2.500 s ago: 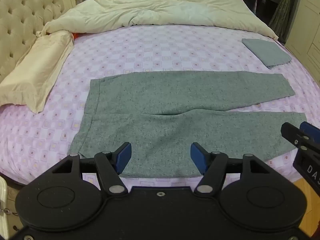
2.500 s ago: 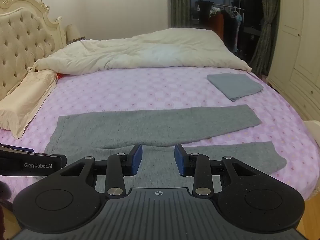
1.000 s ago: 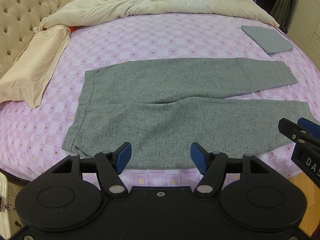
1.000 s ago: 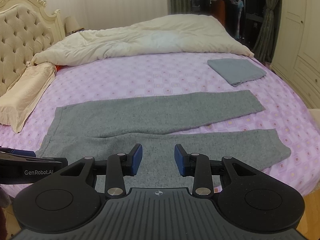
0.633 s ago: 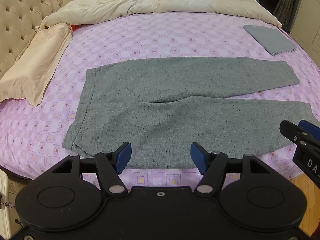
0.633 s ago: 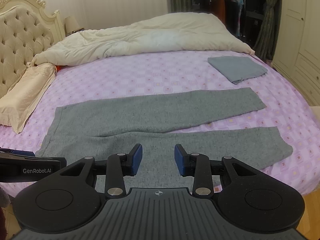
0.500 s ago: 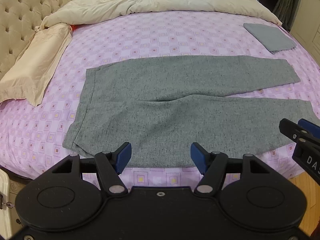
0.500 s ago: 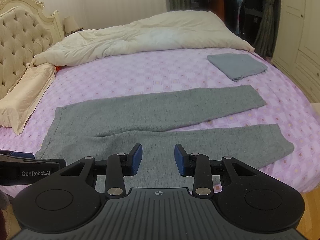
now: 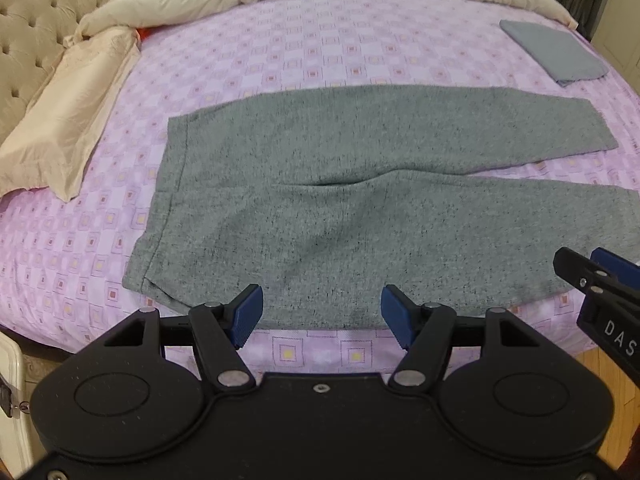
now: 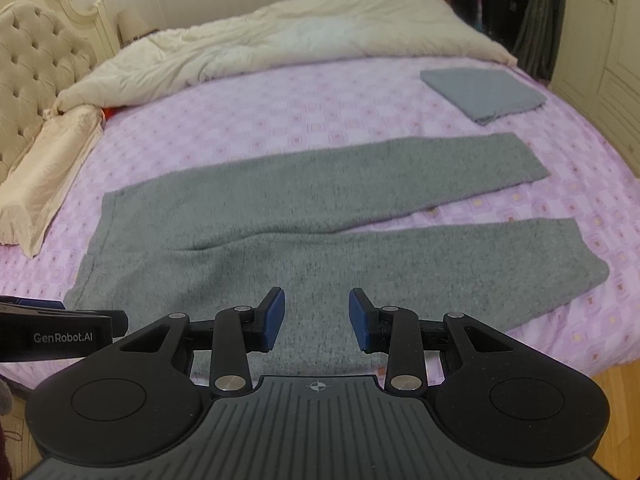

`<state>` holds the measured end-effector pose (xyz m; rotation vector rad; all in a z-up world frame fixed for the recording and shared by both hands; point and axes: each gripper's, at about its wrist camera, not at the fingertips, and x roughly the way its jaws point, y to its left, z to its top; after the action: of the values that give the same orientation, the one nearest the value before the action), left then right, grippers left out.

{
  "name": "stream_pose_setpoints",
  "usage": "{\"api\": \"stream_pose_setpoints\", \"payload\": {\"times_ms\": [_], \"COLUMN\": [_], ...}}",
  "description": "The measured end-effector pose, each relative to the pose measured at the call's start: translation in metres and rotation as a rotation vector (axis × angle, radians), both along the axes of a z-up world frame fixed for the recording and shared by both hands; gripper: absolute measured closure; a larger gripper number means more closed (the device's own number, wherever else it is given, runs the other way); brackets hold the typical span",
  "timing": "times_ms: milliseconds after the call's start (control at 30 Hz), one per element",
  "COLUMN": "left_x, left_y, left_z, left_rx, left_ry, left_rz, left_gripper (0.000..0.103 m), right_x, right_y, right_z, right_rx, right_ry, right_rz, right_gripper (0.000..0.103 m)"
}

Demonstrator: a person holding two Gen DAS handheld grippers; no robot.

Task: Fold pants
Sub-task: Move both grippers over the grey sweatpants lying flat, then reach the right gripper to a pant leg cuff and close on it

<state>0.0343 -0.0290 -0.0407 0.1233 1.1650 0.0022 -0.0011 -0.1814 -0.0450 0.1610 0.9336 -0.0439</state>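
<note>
Grey pants (image 9: 360,208) (image 10: 304,236) lie flat on the purple patterned bed, waistband to the left and both legs stretched to the right. My left gripper (image 9: 322,312) hovers open over the near hem by the waist end, nothing between its blue pads. My right gripper (image 10: 317,318) is open too, above the near leg, and holds nothing. The right gripper's tip (image 9: 600,280) shows at the right edge of the left wrist view; the left gripper's side (image 10: 60,330) shows at the left of the right wrist view.
A folded grey cloth (image 9: 554,52) (image 10: 482,94) lies at the far right of the bed. A cream duvet (image 10: 280,40) is bunched along the back, a beige pillow (image 9: 68,120) sits at the left by the tufted headboard (image 10: 40,76). Wooden floor shows past the bed's near edge.
Both grippers have come down and closer to the pants, which now look larger in both views. Their jaws have kept the same width.
</note>
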Motion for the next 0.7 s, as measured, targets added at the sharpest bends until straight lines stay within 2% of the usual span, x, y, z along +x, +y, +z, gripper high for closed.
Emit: {"api": "stream_pose_setpoints", "payload": {"times_ms": [233, 433, 533, 633, 700], "left_x": [0.039, 0.066, 0.074, 0.077, 0.077], "left_y": [-0.011, -0.025, -0.033, -0.043, -0.049], "left_z": [-0.020, -0.030, -0.031, -0.026, -0.021], "left_rx": [-0.019, -0.050, -0.069, -0.075, -0.078], "left_ry": [0.073, 0.083, 0.056, -0.002, -0.050], "left_rz": [-0.029, -0.091, -0.110, -0.125, -0.122], "left_gripper": [0.035, 0.038, 0.039, 0.047, 0.047], "right_x": [0.036, 0.050, 0.050, 0.045, 0.041], "right_y": [-0.010, -0.028, -0.049, -0.076, -0.101], "right_z": [-0.015, -0.020, -0.026, -0.033, -0.039], "right_rx": [-0.028, -0.067, -0.094, -0.128, -0.163], "right_ry": [0.069, 0.075, 0.064, 0.067, 0.061], "right_rz": [-0.013, -0.056, -0.094, -0.141, -0.176], "right_gripper": [0.068, 0.068, 0.068, 0.068, 0.068]}}
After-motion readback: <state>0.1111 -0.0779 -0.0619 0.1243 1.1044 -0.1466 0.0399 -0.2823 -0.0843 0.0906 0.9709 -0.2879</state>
